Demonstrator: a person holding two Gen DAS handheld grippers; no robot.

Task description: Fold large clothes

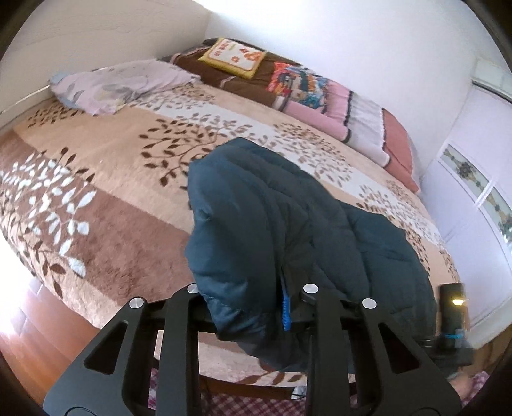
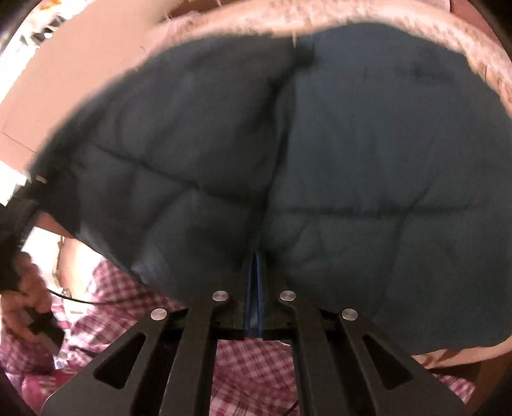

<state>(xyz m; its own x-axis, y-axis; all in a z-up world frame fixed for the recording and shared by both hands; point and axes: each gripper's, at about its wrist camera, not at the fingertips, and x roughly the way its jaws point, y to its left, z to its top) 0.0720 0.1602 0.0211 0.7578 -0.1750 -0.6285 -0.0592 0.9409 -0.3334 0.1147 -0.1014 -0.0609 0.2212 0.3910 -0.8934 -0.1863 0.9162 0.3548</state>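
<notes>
- The left gripper (image 1: 256,307) is pinching a thick fold of a dark teal quilted jacket (image 1: 288,217); its jaws are standing partly apart with the padded cloth squeezed between them, and a blue ribbed pad (image 1: 285,312) is showing against the fabric.
- In the left wrist view, the jacket is hanging up off the near edge of a bed (image 1: 112,198), bunched and draping down toward the gripper, with its far part lying on the bedspread.
- The bedspread is showing brown and white leaf patterns on beige and tan bands.
- At the far end of the bed, a lilac floral pillow (image 1: 118,84), a yellow cushion with orange flowers (image 1: 233,57), a multicoloured cushion (image 1: 297,84) and a pink, white and rust folded blanket (image 1: 368,124) are lying in a row by the wall.
- The right gripper (image 2: 254,297) is clamping the jacket's edge; its 2 blue pads are sitting almost together with a thin layer of teal fabric between them.
- In the right wrist view, the jacket (image 2: 320,144) is filling most of the picture, blurred, with quilting seams crossing it and a fuzzy pinkish bedspread edge (image 2: 352,19) arcing above it.
- A person's hand (image 2: 24,297) at the left edge is gripping a black handle, and red-and-white checked clothing (image 2: 249,371) is showing below the gripper.
</notes>
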